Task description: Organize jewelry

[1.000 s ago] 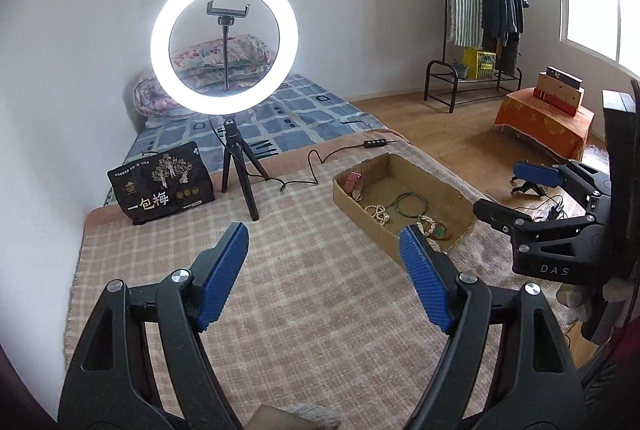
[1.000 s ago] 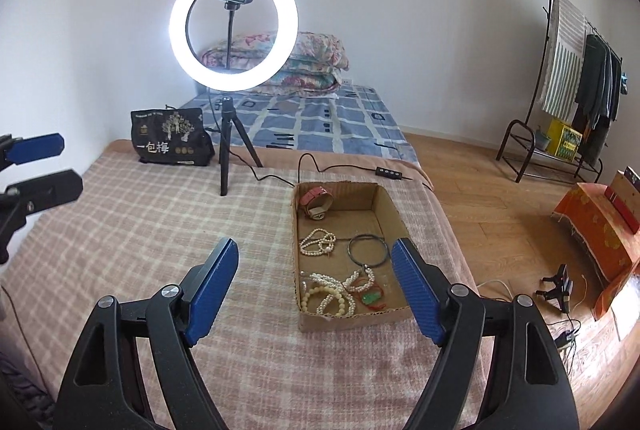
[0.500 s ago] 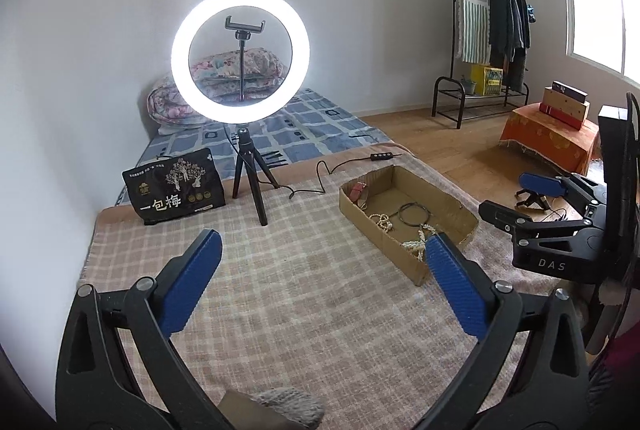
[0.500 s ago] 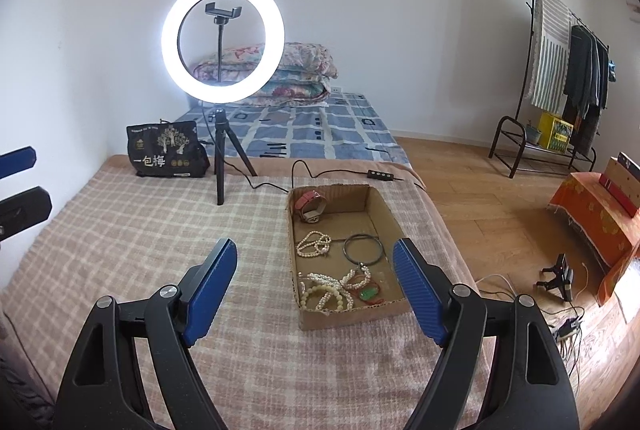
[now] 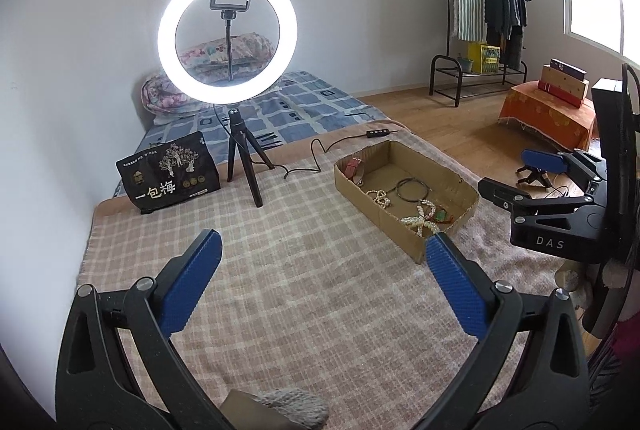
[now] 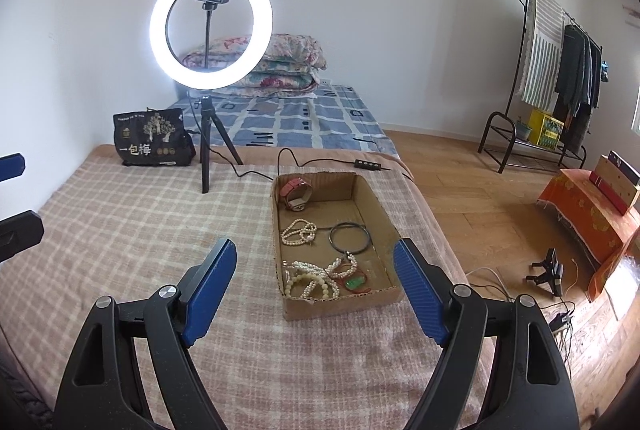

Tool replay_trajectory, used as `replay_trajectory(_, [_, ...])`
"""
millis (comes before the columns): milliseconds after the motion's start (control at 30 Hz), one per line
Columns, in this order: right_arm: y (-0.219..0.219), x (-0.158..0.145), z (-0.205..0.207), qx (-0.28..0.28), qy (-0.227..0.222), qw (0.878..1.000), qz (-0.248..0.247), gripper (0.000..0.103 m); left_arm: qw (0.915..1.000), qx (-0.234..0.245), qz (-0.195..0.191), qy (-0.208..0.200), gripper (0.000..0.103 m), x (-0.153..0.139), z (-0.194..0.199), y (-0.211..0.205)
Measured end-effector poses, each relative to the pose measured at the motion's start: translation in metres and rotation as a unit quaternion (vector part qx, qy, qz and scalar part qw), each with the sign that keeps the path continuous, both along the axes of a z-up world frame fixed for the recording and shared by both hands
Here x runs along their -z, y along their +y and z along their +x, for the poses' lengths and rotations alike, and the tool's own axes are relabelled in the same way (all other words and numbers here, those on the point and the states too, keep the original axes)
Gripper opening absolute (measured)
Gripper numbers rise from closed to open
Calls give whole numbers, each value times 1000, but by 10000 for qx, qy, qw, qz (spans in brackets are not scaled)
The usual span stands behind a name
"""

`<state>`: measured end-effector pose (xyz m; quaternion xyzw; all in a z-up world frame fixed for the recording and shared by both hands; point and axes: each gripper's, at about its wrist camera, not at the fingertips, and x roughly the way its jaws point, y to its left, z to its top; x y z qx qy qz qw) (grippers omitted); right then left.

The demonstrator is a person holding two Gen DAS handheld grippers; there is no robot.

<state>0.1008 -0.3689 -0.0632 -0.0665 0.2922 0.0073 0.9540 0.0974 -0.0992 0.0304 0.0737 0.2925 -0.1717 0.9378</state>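
My left gripper (image 5: 320, 270) hangs over the checked blanket (image 5: 280, 290) with its jaws spread wide and nothing between them; they have just been opening. My right gripper (image 6: 316, 286) is also spread, a little less wide, and holds nothing.

The box (image 6: 376, 202) lies on the blanket, just beyond my right gripper and off to the right of my left one. Inside it, at the far end, sits a pink watch (image 6: 297, 193). Nearer the middle are a coil of pearls (image 6: 299, 232) and a dark ring (image 6: 349, 237) beside it. At the near end is a tangle of bead strands (image 6: 316, 280) with a green stone (image 6: 354, 283), perhaps a pendant; the view is too small to be sure.

Left of the box, at the blanket's far edge, the ring light (image 6: 211, 26) stands on its tripod, and a black bag (image 6: 150, 140) sits beyond that.
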Motion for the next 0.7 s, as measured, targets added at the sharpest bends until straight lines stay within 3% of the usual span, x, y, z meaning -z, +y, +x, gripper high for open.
replay_trajectory(700, [-8, 2, 1, 64, 66, 10000, 24, 81, 9999, 81, -36, 97, 103, 2, 2, -5])
